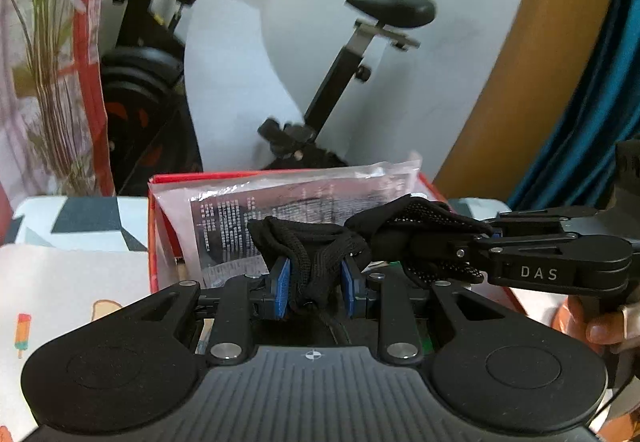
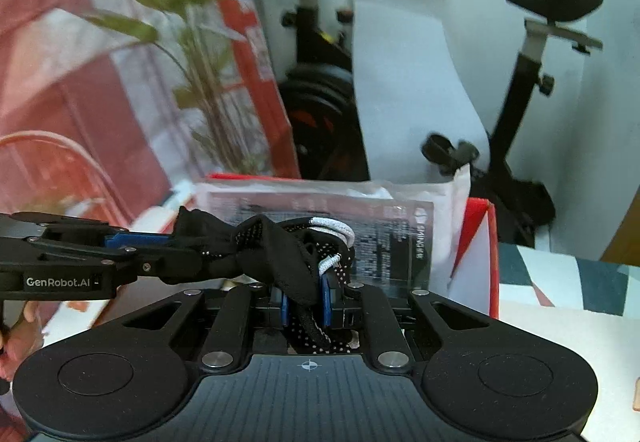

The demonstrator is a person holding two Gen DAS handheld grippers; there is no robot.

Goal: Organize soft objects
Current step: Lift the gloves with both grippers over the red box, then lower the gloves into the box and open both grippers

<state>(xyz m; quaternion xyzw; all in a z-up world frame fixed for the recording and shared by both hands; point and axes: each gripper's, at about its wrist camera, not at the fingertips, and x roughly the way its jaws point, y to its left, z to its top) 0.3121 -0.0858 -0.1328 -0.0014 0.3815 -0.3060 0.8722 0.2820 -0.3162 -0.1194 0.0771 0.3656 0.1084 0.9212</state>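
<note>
A black knit fabric piece with white dots (image 1: pixel 320 242), a sock or a glove, hangs stretched between both grippers above an open red box (image 1: pixel 160 226). My left gripper (image 1: pixel 316 282) is shut on its ribbed black end, the blue pads pressing it. My right gripper (image 1: pixel 424 242) reaches in from the right and clamps the dotted end. In the right wrist view the right gripper (image 2: pixel 306 294) is shut on the dotted fabric (image 2: pixel 276 242), which has a white elastic band (image 2: pixel 336 230). The left gripper (image 2: pixel 188 246) comes in from the left there.
A clear plastic bag with printed text (image 1: pixel 280 197) stands in the red box (image 2: pixel 480 238). Behind are an exercise bike (image 1: pixel 360 61), a plant (image 1: pixel 52 81), a wooden panel (image 1: pixel 500 81) and a blue curtain (image 1: pixel 592 101). A patterned cloth (image 1: pixel 72 282) covers the table. A hand (image 1: pixel 600 326) grips the right handle.
</note>
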